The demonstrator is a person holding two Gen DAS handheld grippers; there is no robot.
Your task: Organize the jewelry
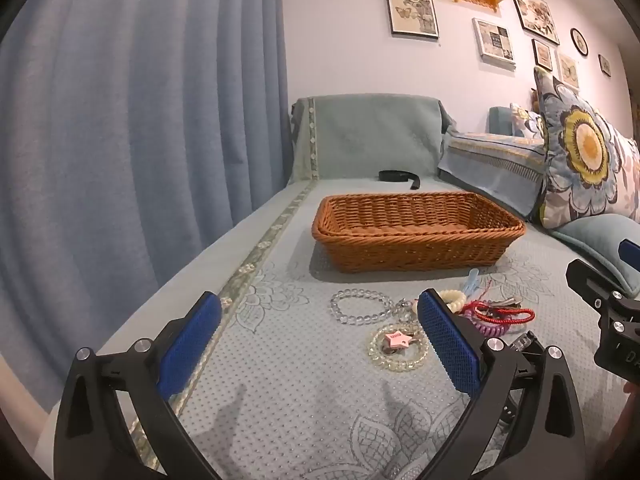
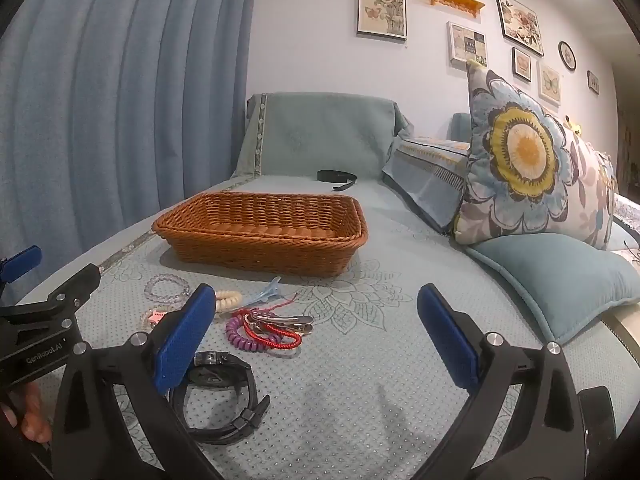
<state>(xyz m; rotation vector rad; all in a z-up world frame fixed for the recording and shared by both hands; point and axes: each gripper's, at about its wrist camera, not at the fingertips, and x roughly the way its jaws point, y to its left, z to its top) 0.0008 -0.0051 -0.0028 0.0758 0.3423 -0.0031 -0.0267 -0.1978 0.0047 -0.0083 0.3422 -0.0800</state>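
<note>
A brown wicker basket point(image 1: 416, 232) point(image 2: 264, 232) stands empty on the teal sofa cover. In front of it lies a cluster of jewelry: a clear bead bracelet point(image 1: 360, 306) point(image 2: 166, 286), a pale beaded ring with a pink star charm point(image 1: 396, 346), a cream spiral hair tie point(image 2: 228, 300), a blue hair clip point(image 2: 266, 290), a red cord with metal clips point(image 2: 280, 326), a purple spiral tie point(image 2: 240, 338) and a black watch point(image 2: 224, 392). My left gripper point(image 1: 320, 344) is open, low over the cover just left of the cluster. My right gripper point(image 2: 316, 340) is open, empty, right of the cluster.
A black strap point(image 1: 400, 177) lies behind the basket near the sofa arm. A floral pillow point(image 2: 532, 168) and a teal cushion point(image 2: 560, 276) lean at the right. Blue curtains point(image 1: 140, 120) hang along the left edge of the sofa.
</note>
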